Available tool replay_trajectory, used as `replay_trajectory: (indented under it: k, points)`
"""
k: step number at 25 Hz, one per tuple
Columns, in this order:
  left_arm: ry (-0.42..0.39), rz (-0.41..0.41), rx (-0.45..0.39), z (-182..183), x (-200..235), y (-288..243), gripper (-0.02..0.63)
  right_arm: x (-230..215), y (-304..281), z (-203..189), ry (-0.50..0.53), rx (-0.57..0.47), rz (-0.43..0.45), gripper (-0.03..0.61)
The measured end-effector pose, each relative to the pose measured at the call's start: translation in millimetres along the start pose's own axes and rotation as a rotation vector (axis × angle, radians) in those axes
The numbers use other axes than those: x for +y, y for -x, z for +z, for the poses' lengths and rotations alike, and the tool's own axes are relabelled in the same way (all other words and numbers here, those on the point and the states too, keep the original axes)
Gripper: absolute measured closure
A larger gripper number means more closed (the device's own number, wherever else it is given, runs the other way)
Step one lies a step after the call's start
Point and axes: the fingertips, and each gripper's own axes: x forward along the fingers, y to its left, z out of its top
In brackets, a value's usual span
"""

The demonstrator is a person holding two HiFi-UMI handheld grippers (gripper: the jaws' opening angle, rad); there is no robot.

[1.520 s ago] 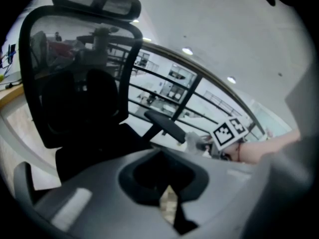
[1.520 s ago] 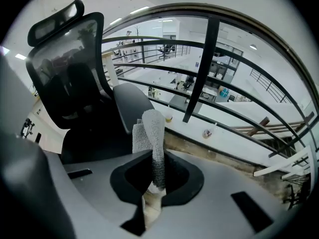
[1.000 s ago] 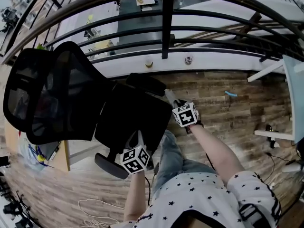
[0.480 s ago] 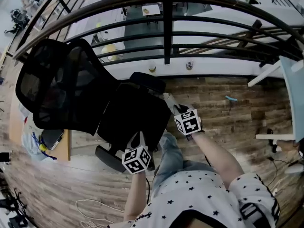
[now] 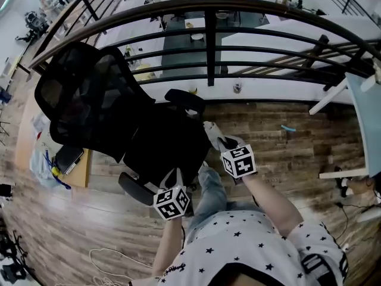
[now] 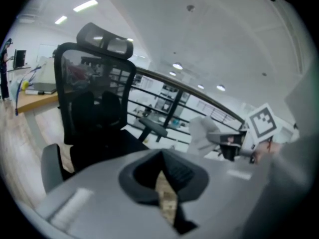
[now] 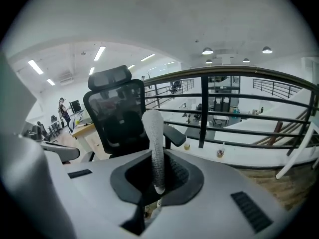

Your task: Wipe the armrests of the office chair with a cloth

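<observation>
Jaws of the right gripper are clamped on a pale cloth that sticks up out of them, held off the seat edge of the black office chair, near its far armrest but not touching. Left gripper: jaws together, nothing betw. them, just beside the near armrest. Chair's on wood floor by a railing.

Wood-plank floor underfoot, edged by a black railing of horizontal bars, with a lower office level of desks beyond. Wooden desk at the left, pale cables loose on the planks nearby, white frame at the right. Overhead, white ceiling with strip lights and round lights.
</observation>
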Motion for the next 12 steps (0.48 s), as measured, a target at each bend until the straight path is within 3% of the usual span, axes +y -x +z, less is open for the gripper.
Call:
replay_trajectory:
  k: [12]
  points:
    - [-0.057, -0.027, -0.035, -24.7, -19.5, 53.6, 0.606, 39.1, 73.3, -22.4, 0.039, -0.081, 0.039, 0.554]
